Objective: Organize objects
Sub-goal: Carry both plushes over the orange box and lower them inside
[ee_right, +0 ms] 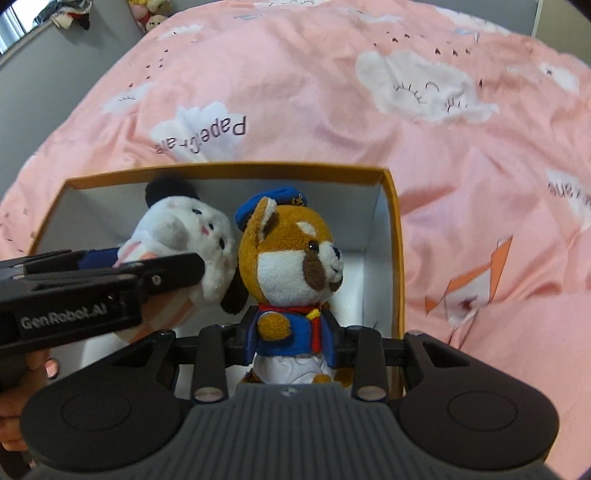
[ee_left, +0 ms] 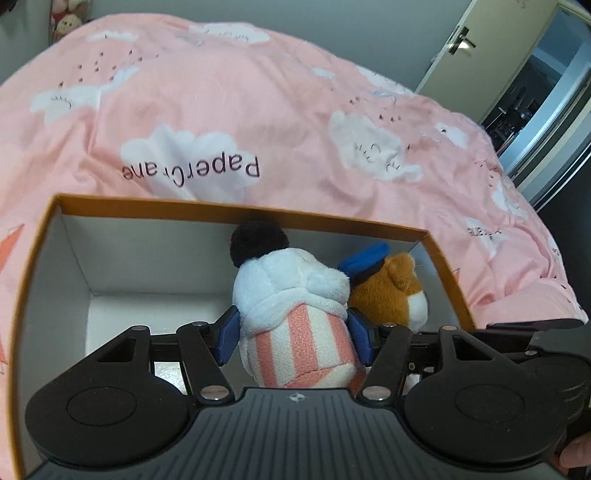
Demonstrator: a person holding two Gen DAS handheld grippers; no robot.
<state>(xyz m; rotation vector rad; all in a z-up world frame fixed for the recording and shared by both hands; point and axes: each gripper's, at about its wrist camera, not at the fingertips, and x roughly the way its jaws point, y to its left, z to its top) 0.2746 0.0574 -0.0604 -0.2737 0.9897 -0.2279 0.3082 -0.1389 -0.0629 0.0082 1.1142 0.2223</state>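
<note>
An open box with an orange rim (ee_left: 240, 210) and white inside lies on the bed. My left gripper (ee_left: 294, 332) is shut on a white plush (ee_left: 291, 291) with a black ear and a pink-striped body, held inside the box. In the right wrist view my right gripper (ee_right: 290, 332) is shut on a brown dog plush (ee_right: 288, 258) in a blue cap and sailor jacket. It stands upright inside the box (ee_right: 395, 258), touching the white plush (ee_right: 192, 232) on its left. The left gripper (ee_right: 140, 264) reaches in from the left.
A pink bedspread with white clouds (ee_left: 258, 92) surrounds the box on all sides (ee_right: 332, 92). More plush toys (ee_left: 66, 22) sit by the grey wall at the far left. A pale door (ee_left: 461, 40) stands ajar at the upper right. A hand (ee_right: 22, 369) holds the left gripper.
</note>
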